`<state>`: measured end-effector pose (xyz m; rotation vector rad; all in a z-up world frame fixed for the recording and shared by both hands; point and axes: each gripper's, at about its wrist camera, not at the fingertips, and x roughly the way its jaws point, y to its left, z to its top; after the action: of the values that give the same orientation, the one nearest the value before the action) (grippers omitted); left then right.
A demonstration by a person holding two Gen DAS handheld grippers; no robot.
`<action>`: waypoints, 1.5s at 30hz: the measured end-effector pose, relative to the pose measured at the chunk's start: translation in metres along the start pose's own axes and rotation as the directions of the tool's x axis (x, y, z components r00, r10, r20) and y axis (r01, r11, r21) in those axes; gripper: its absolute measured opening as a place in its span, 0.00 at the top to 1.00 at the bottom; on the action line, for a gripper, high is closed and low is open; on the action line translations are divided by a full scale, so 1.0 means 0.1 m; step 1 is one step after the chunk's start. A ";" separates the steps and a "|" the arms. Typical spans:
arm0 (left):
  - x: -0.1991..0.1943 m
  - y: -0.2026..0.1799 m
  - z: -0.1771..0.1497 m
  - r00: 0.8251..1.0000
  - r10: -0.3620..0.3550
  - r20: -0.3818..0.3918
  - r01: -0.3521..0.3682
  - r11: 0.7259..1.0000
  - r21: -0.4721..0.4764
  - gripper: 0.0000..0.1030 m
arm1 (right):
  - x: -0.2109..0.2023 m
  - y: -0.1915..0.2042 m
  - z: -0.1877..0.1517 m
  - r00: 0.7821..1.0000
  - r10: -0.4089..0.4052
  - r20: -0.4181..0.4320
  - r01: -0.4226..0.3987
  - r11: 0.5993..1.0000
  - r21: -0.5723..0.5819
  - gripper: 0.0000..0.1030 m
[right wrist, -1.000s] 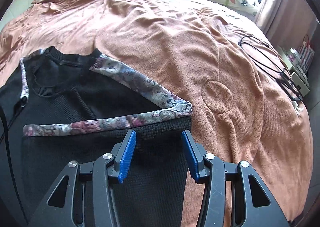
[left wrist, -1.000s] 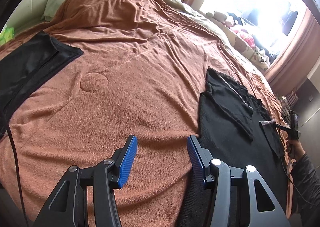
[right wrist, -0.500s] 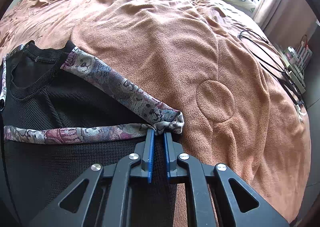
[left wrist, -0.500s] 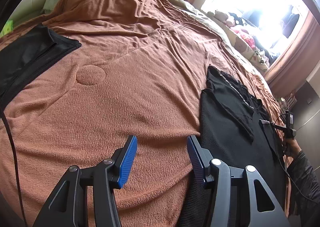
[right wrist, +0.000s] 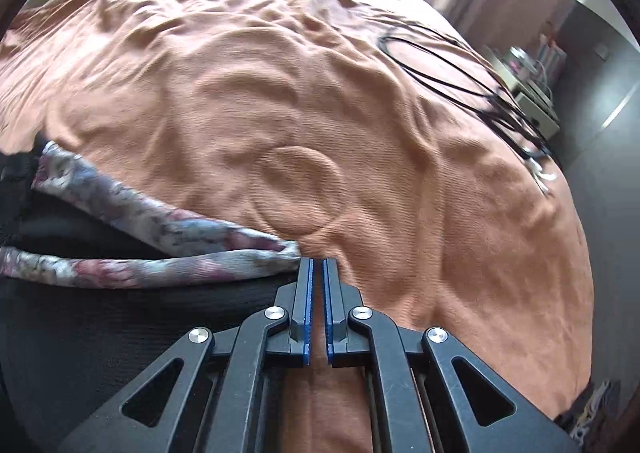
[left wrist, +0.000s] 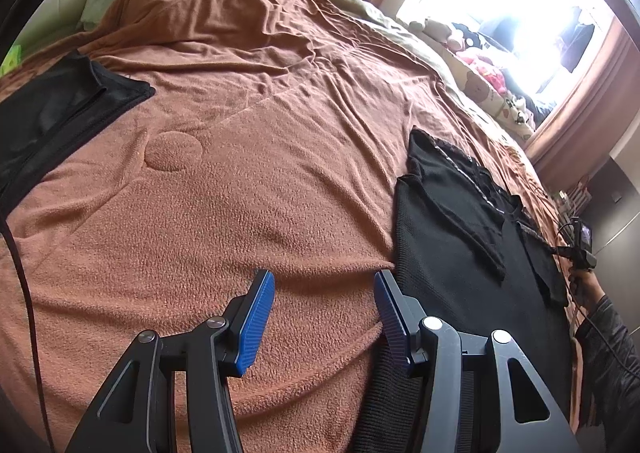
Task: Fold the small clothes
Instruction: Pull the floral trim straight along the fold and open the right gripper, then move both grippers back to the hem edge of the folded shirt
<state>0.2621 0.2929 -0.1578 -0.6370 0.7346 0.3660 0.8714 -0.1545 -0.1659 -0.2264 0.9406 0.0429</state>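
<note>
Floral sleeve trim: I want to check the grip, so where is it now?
In the right wrist view the floral sleeve trim lies lower left, its tip at the shut right gripper, between black top and blanket.

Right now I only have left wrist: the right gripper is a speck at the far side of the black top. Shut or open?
Observer: Shut. The right gripper pinches the corner of the floral trim on the black top, right at its fingertips.
Operator: Anything near it to snag?
Observer: Black cables lie looped on the brown blanket, further out toward the bed's edge, apart from the top.
Operator: Trim lying flat?
Observer: No. Two floral bands converge to a point at the pinch, with black knit showing between them.
</note>
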 end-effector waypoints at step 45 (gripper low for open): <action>-0.81 -0.28 -0.05 0.998 -0.063 -0.016 0.065 0.991 0.114 0.27 | -2.50 -0.83 -1.50 0.961 0.242 0.131 -0.249 0.968 0.038 0.25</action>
<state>0.2179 0.2609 -0.0915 -0.5540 0.7400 0.2591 0.6155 -0.2520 -0.0350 -0.0546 0.8390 0.2581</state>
